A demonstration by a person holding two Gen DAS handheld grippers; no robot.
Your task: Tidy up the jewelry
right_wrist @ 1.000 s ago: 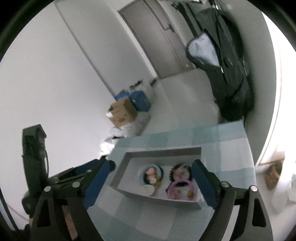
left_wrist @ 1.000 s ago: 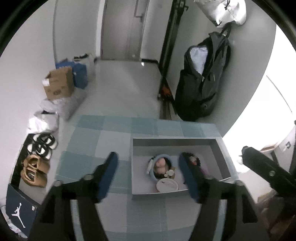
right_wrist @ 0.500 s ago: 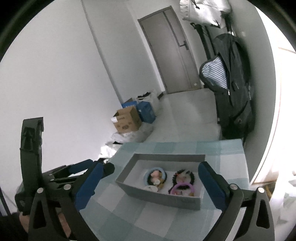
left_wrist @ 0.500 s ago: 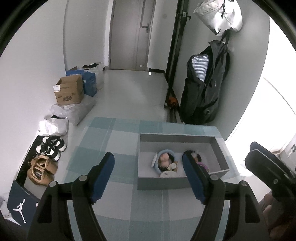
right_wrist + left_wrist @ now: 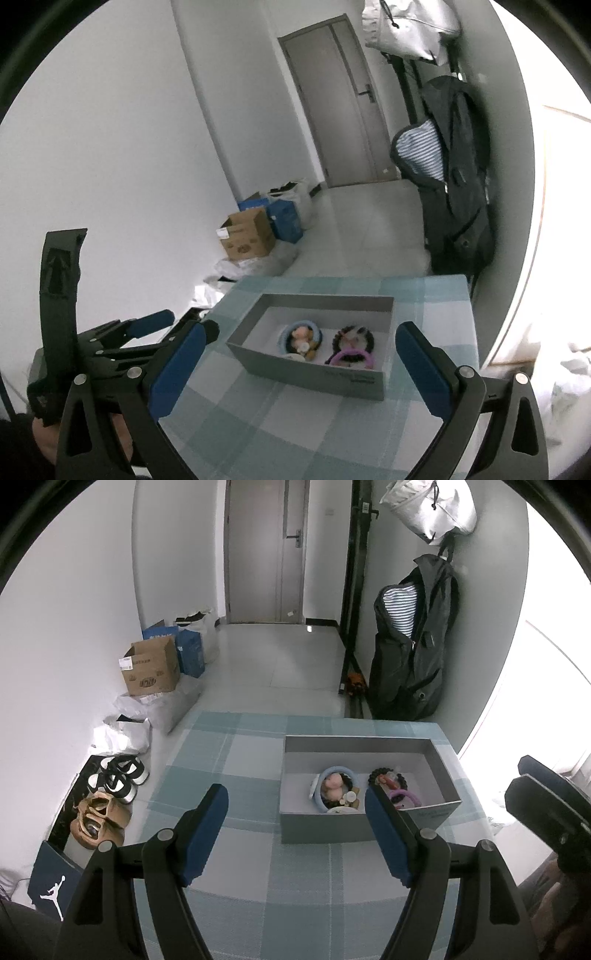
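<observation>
An open grey box stands on the blue checked tablecloth. Inside lie a light blue ring with small pink and white pieces, a black bead bracelet and a purple ring. My left gripper is open and empty, held above the cloth in front of the box. My right gripper is open and empty, also short of the box. The left gripper shows in the right wrist view.
The table ends just past the box. Beyond are a tiled floor, a cardboard box, bags, shoes, a dark hanging garment bag and a door.
Both grippers have pulled back and up from the box, which now sits farther ahead. Both stayed open and empty.
</observation>
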